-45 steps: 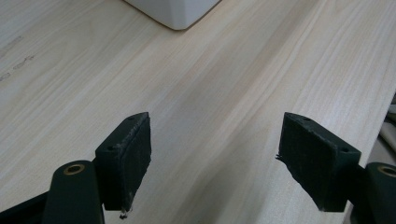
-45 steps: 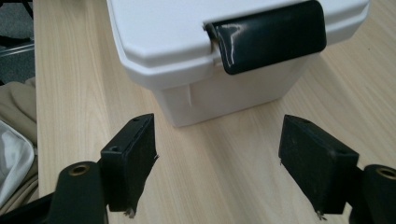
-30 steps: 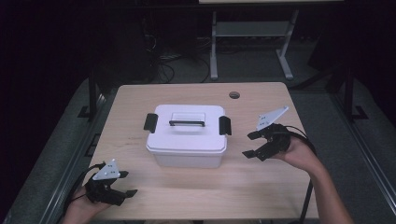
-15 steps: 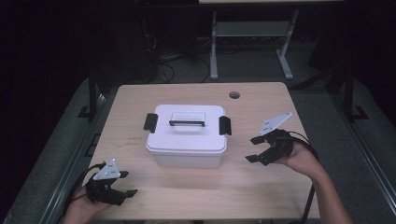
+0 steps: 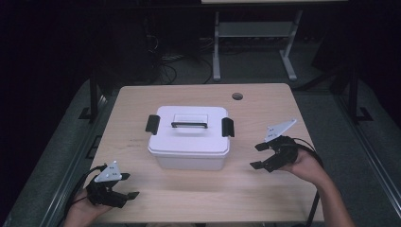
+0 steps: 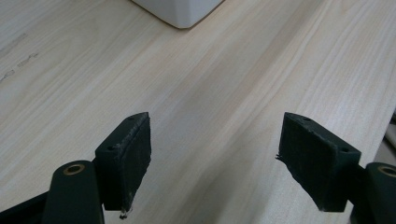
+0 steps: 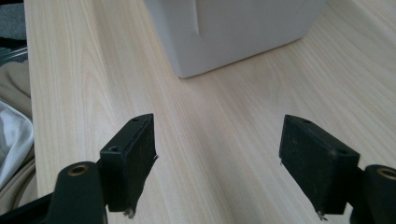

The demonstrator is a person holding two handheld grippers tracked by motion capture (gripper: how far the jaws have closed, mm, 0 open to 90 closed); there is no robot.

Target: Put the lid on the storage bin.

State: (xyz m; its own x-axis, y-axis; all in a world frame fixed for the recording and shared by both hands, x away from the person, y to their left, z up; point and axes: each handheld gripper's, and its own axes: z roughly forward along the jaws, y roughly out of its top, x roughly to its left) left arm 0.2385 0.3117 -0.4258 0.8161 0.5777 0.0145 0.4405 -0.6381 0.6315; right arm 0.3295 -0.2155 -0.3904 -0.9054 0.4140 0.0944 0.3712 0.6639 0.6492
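A white lidded plastic box (image 5: 190, 137) with a black-trimmed handle and a black latch at each end stands in the middle of the wooden table (image 5: 198, 189). My left gripper (image 5: 124, 195) rests low at the table's near left corner, open and holding nothing; its own view has one corner of the box (image 6: 180, 11) far ahead. To the right of the box my right gripper (image 5: 258, 155) hovers, open and empty, jaws pointing toward the box's lower corner (image 7: 224, 35). Bare wood lies between both pairs of pads (image 6: 130, 158) (image 7: 133, 156).
A round cable hole (image 5: 237, 96) sits near the table's far right edge. Beyond the table a metal stand (image 5: 255, 42) and cables lie on the dark floor. Rails run along both sides of the table. Cloth (image 7: 14, 135) shows past the near table edge.
My right gripper has sunk and drifted toward the near edge of the table. The left gripper and the box have stayed put.
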